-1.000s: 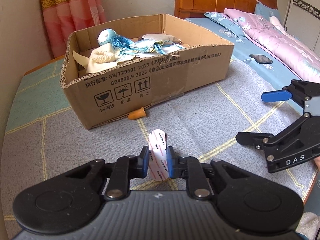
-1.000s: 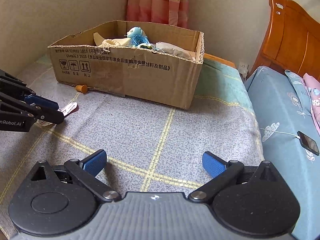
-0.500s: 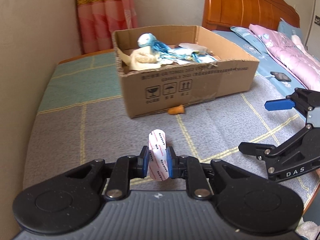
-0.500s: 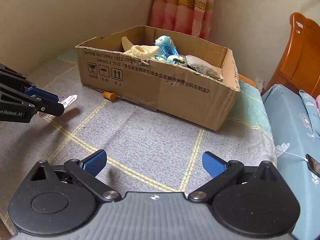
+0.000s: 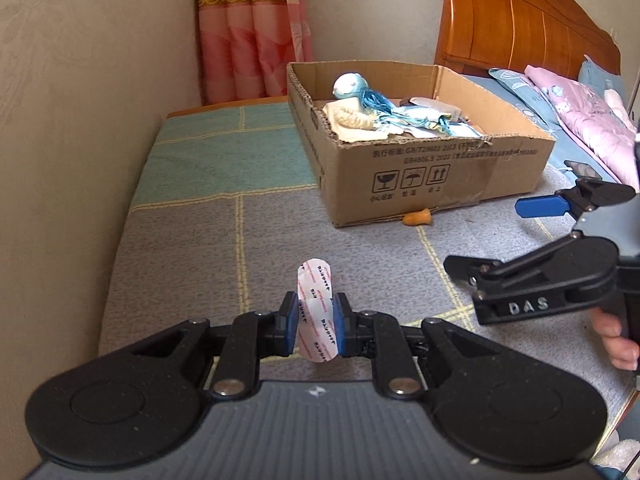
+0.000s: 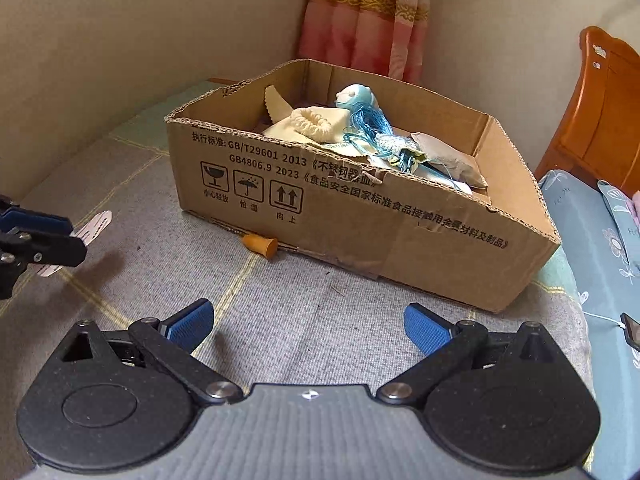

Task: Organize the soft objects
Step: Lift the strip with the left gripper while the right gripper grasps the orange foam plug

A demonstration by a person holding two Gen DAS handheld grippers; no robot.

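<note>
My left gripper (image 5: 315, 320) is shut on a small white bandage strip (image 5: 316, 308) with red print, held upright above the grey blanket. From the right wrist view that strip (image 6: 95, 225) sticks out past the left gripper (image 6: 60, 240) at the left edge. The cardboard box (image 5: 440, 184) (image 6: 360, 216) stands ahead, holding a blue plush doll (image 5: 352, 87) (image 6: 358, 98), a cream cloth (image 6: 312, 124) and other soft things. An orange rubber cone (image 5: 418, 217) (image 6: 261, 245) lies at the box's front foot. My right gripper (image 6: 308, 326) is open, empty, low over the blanket.
The wall runs along the left of the bed. A pink curtain (image 5: 252, 32) hangs behind the box. To the right are a wooden headboard (image 5: 520, 20), a pink quilt (image 5: 580, 108) and a phone on a cable (image 6: 632, 330). A person's fingers (image 5: 612, 332) hold the right gripper.
Both hands have swung sideways across the bed. The box now sits right of centre in the left view and nearer in the right view. The left grip on the strip is unchanged.
</note>
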